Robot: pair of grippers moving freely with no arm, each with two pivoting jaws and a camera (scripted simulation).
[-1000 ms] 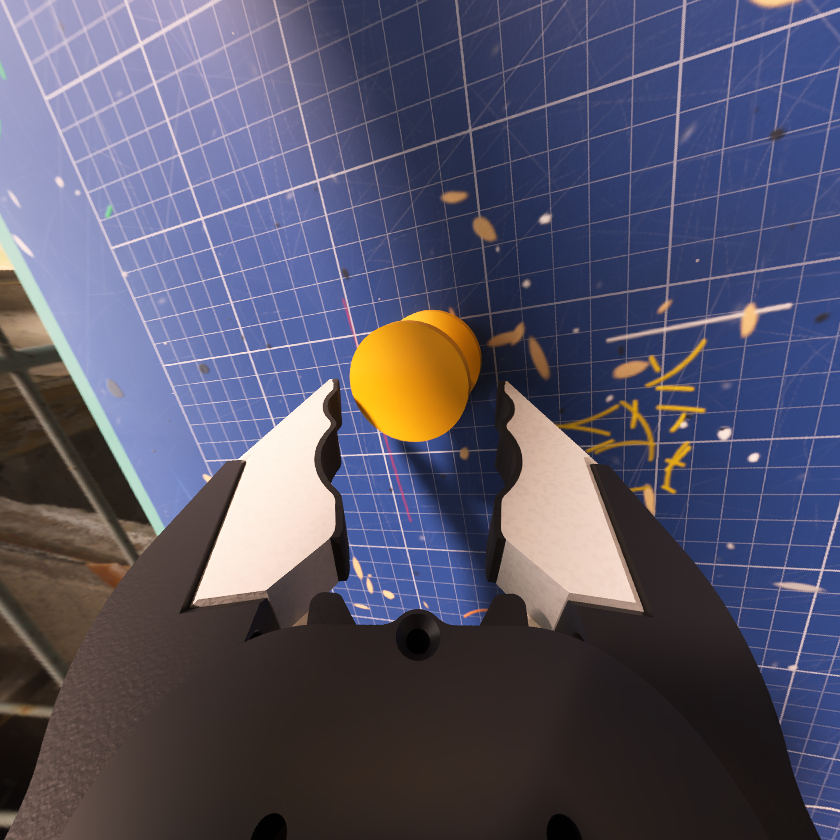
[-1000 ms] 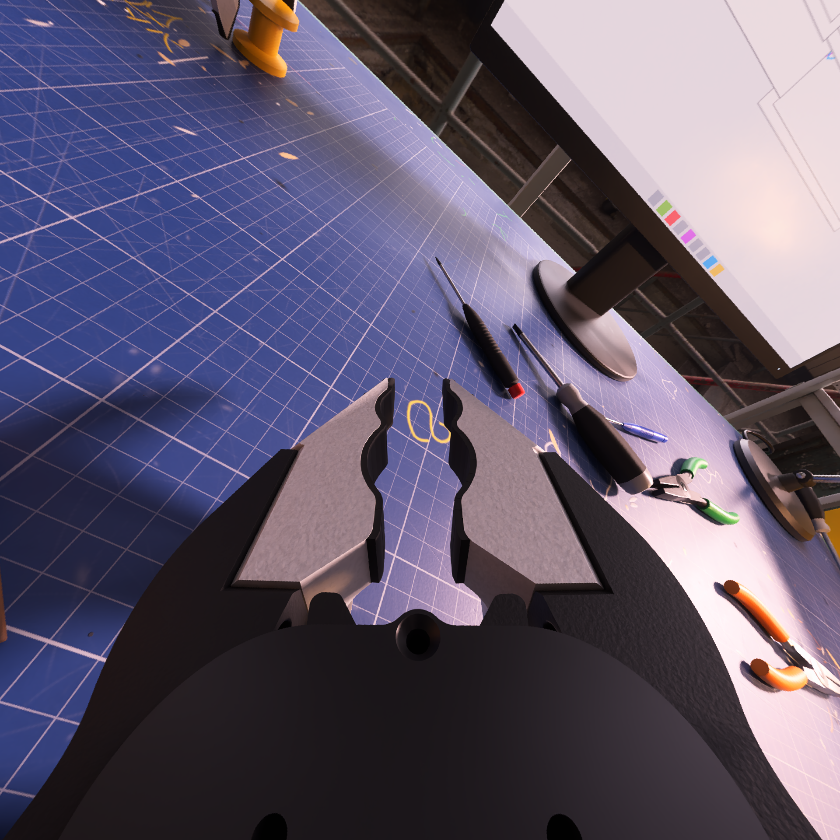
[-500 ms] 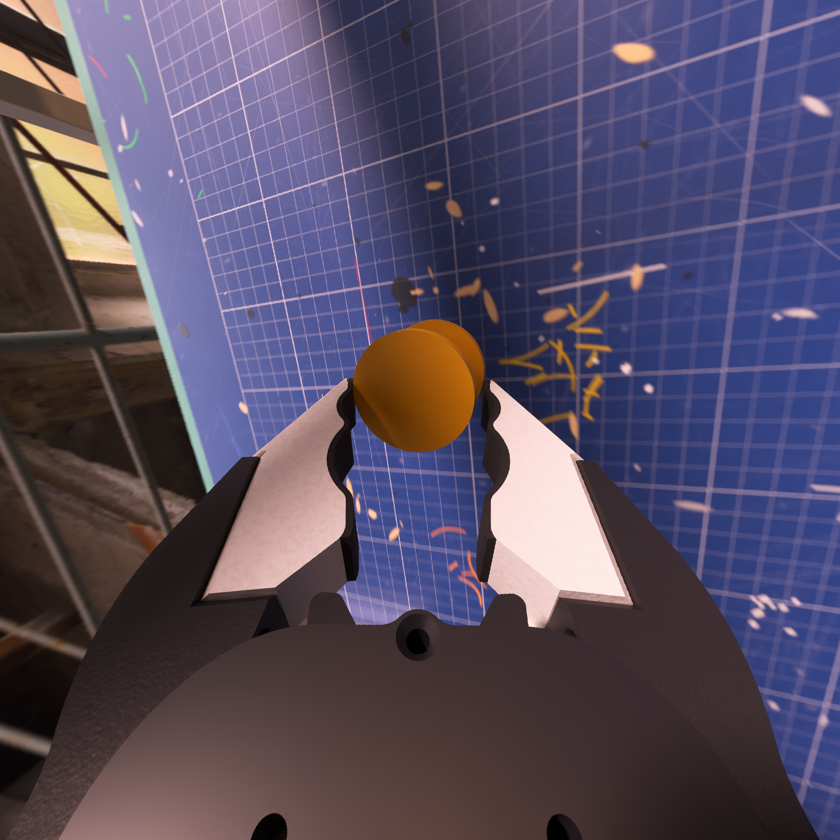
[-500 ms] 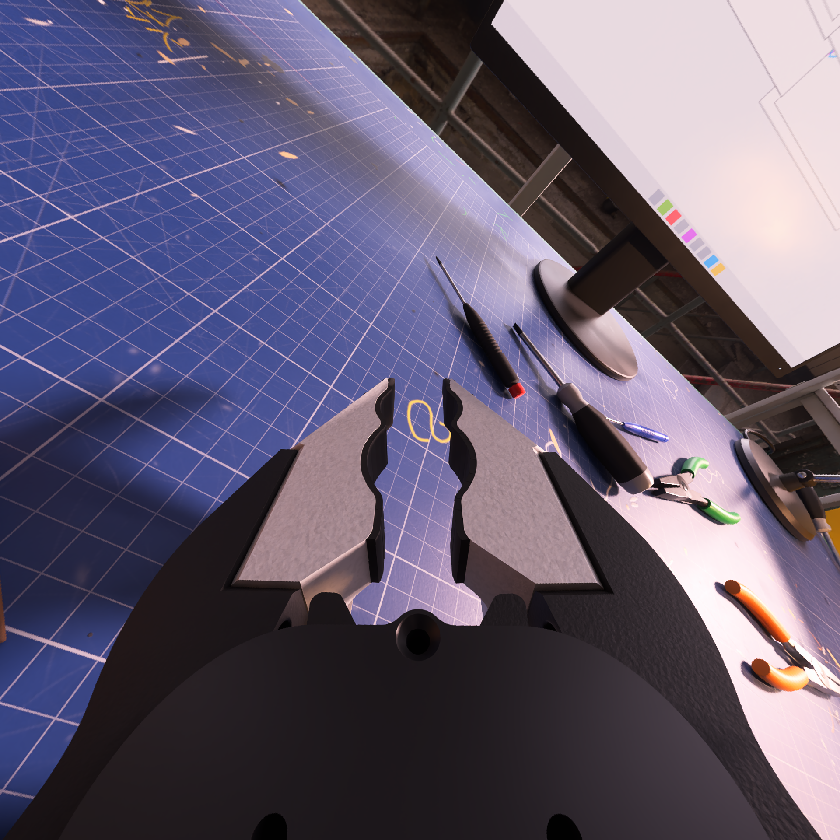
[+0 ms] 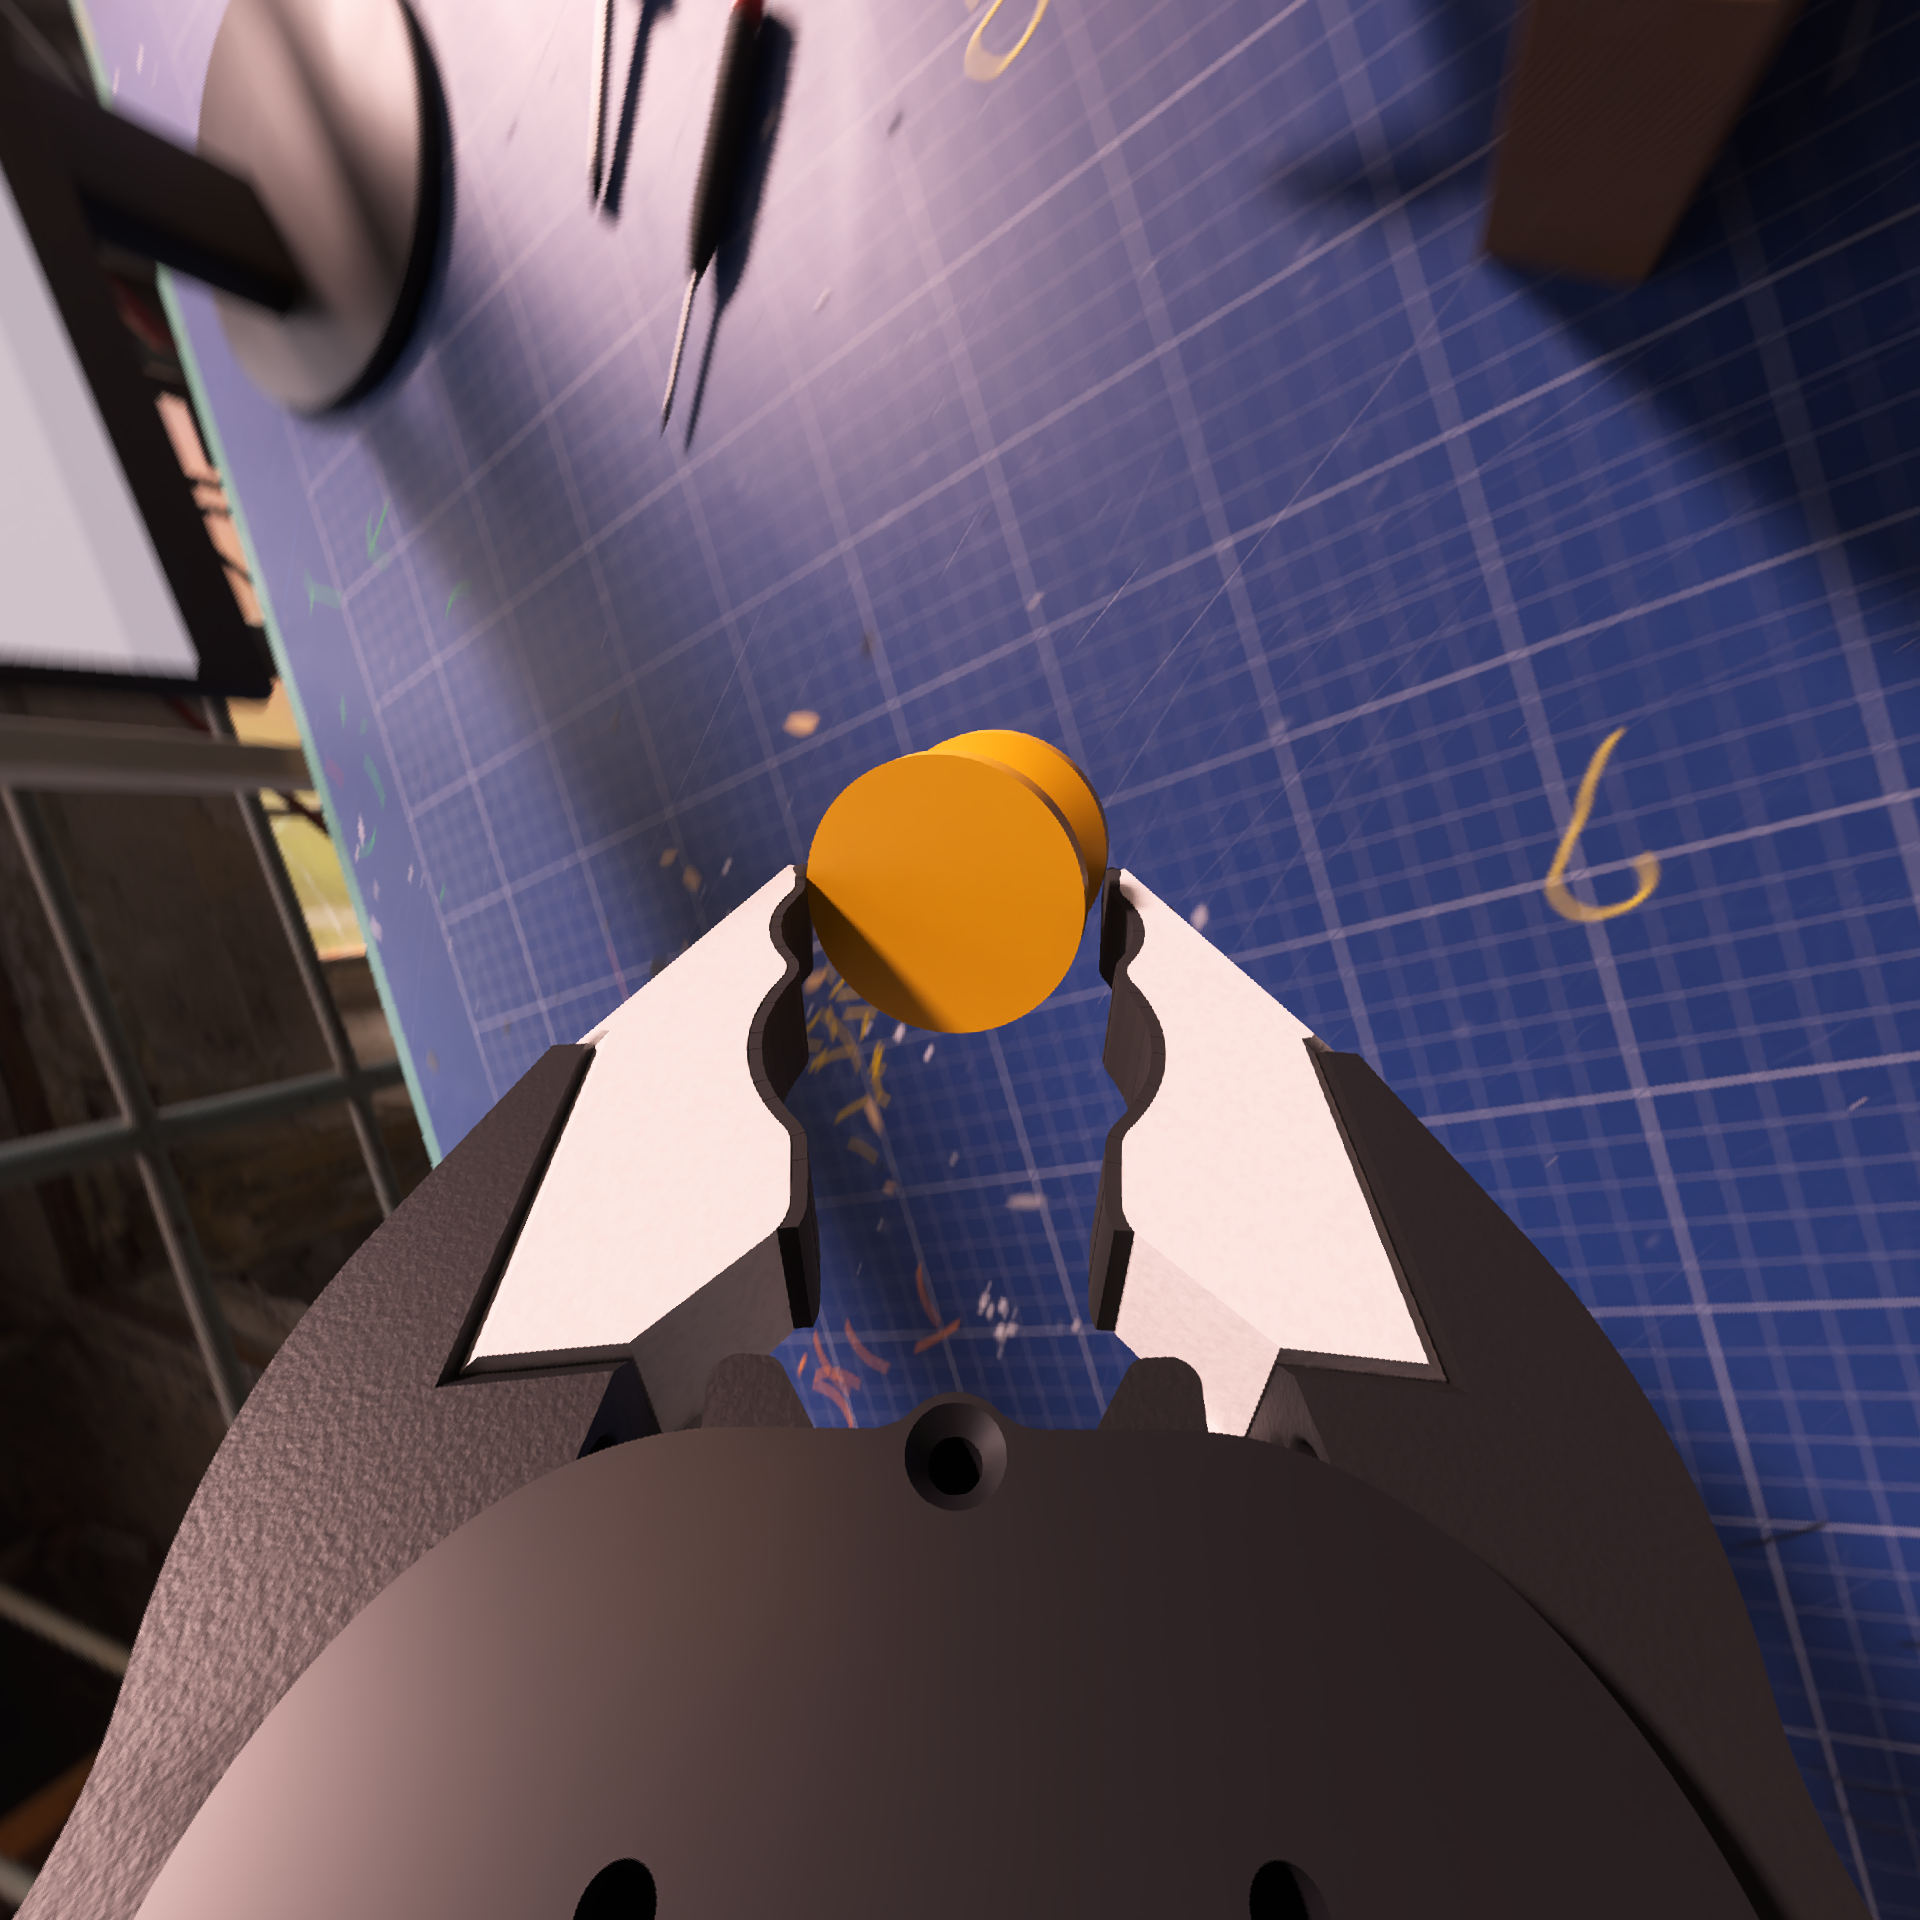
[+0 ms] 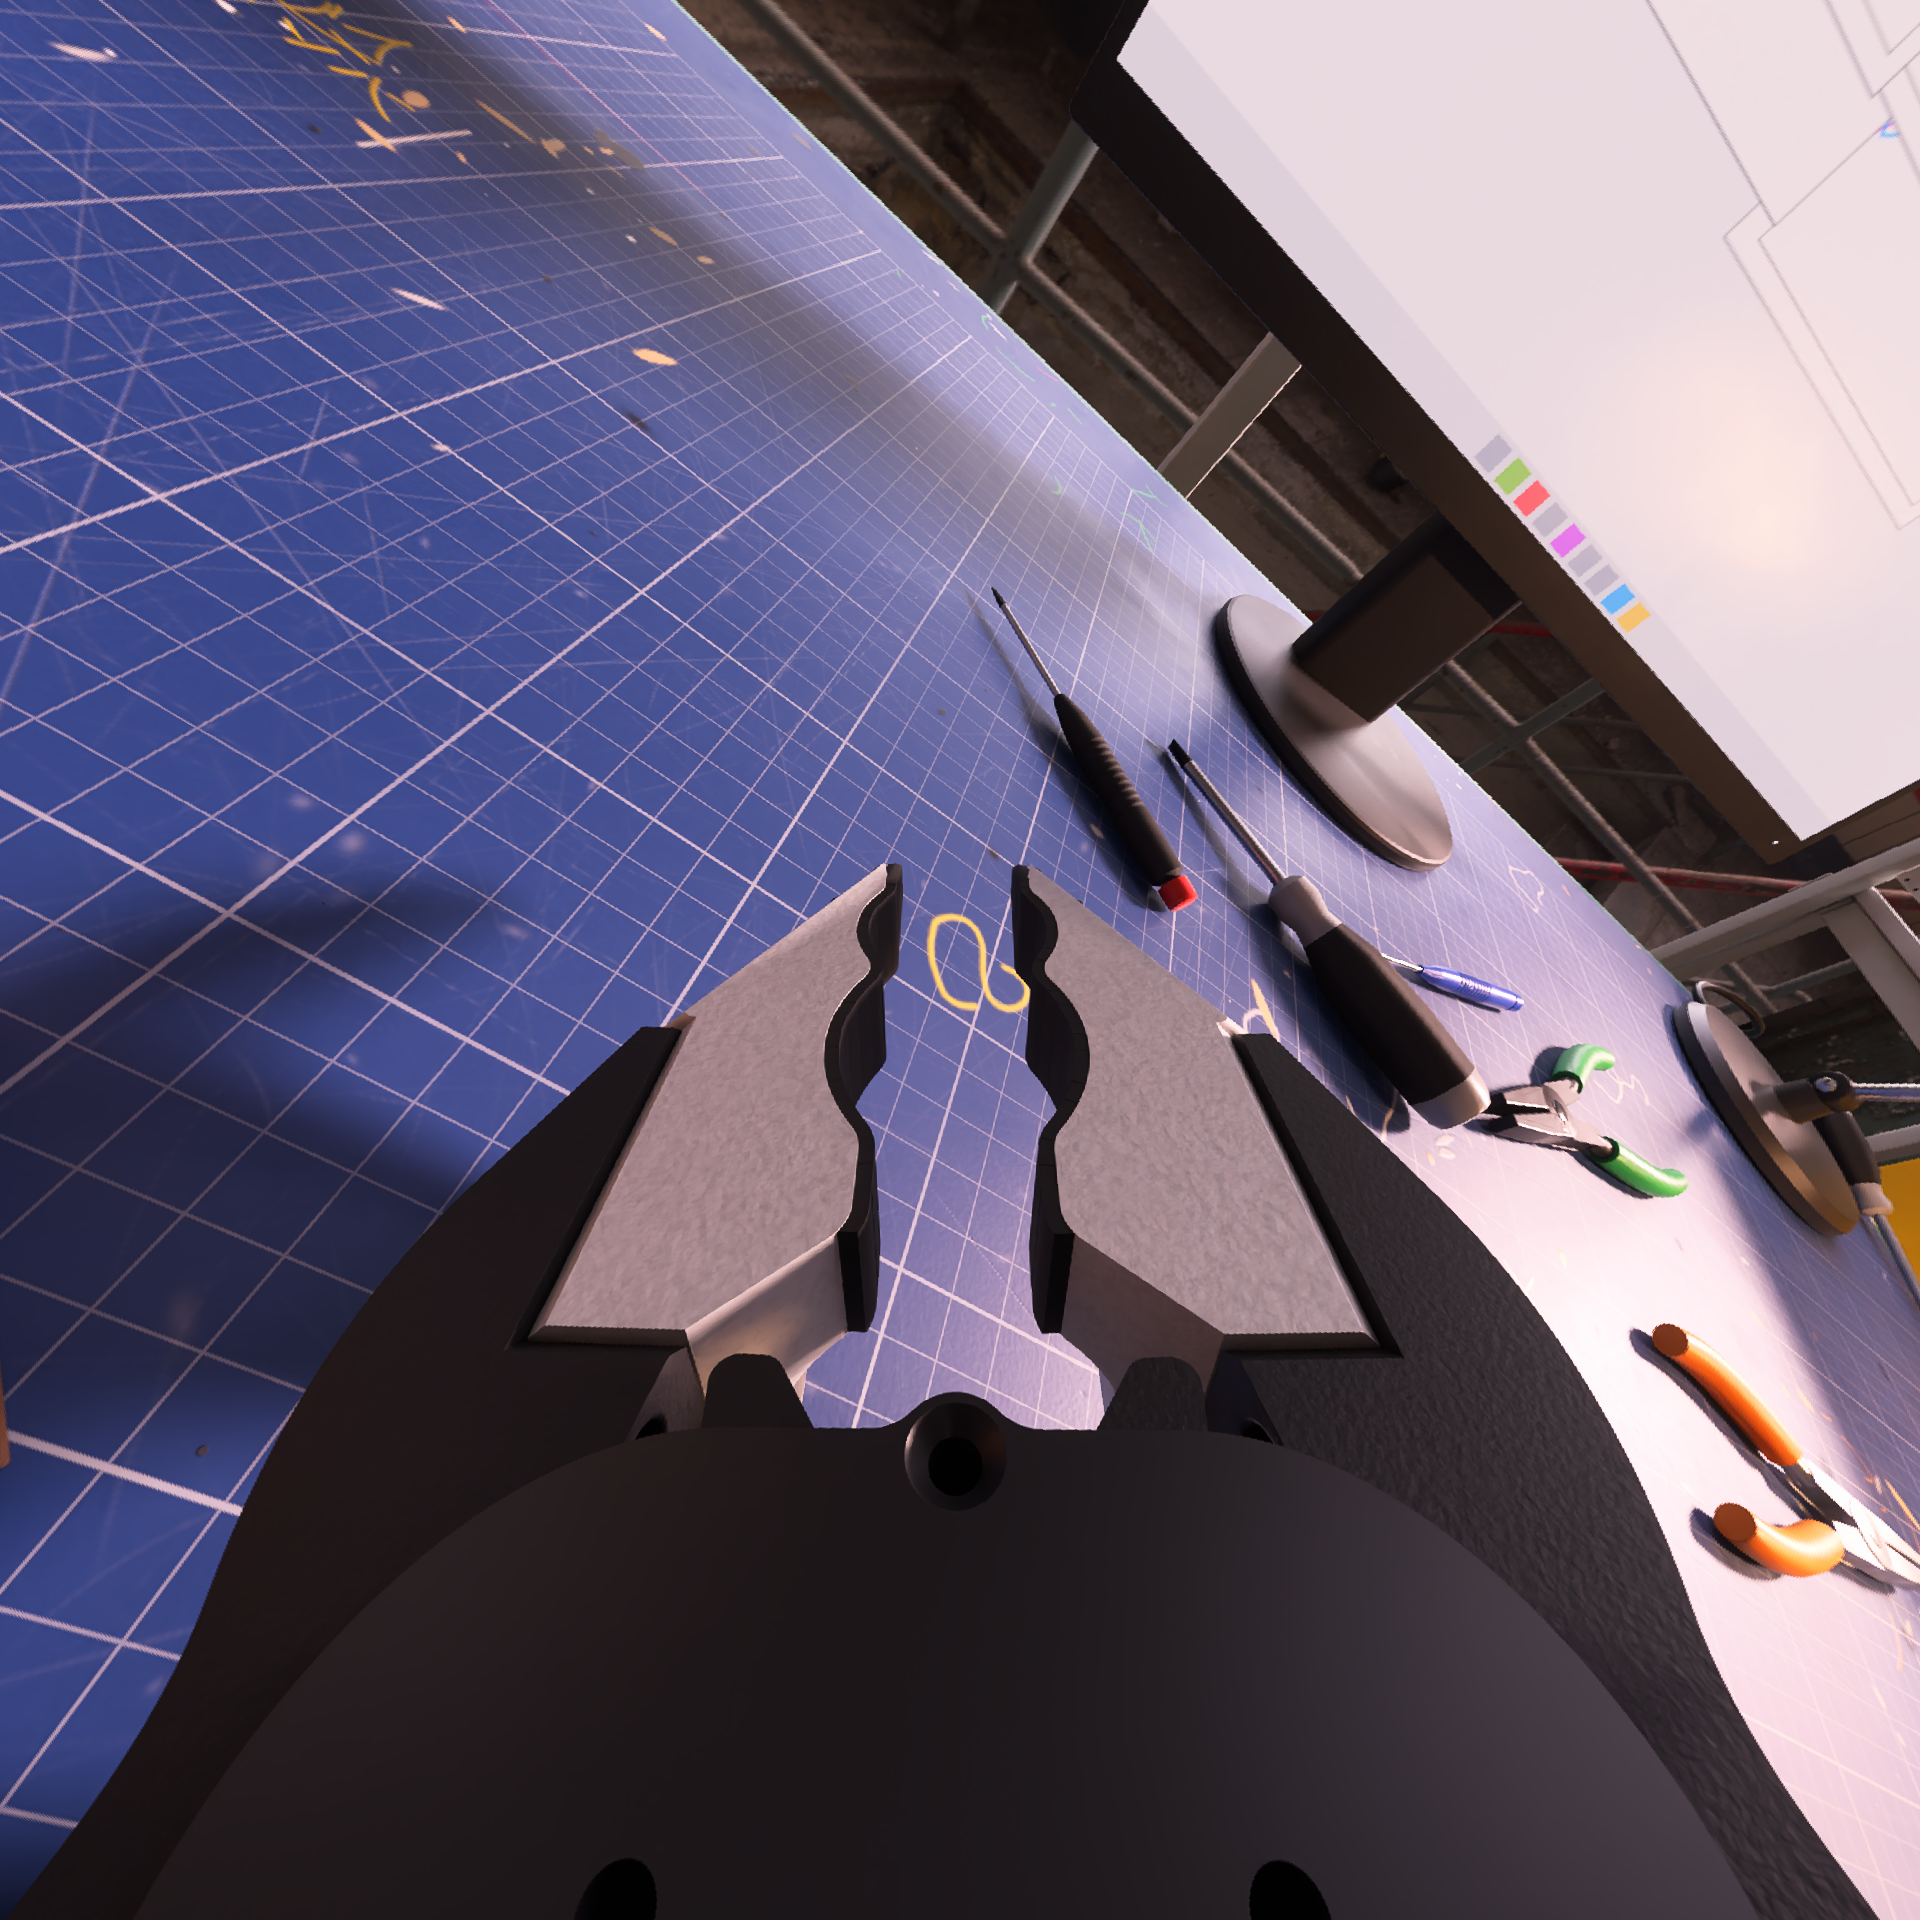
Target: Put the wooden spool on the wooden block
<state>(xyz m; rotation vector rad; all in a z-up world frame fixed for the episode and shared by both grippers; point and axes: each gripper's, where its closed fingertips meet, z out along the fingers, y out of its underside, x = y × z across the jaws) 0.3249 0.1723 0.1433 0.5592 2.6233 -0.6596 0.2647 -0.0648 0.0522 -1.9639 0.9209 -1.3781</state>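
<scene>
The wooden spool [image 5: 945, 894] — orange, with a flat round end face turned toward the camera — is pinched at the fingertips of the left gripper [image 5: 951, 899] and is held clear above the blue cutting mat [image 5: 1455, 1143]. The wooden block [image 5: 1621, 135] is seen blurred at upper right, well apart. Two screwdrivers [image 5: 717, 208] and a monitor base [image 5: 312, 197] are seen at upper left. The right gripper [image 6: 956, 883] is held narrowly parted — nothing is gripped.

Both wrist cams look steeply down at blue mat [image 5: 1351, 623], sharing screwdrivers [image 6: 1112, 790] & monitor base [image 6: 1340, 748].
</scene>
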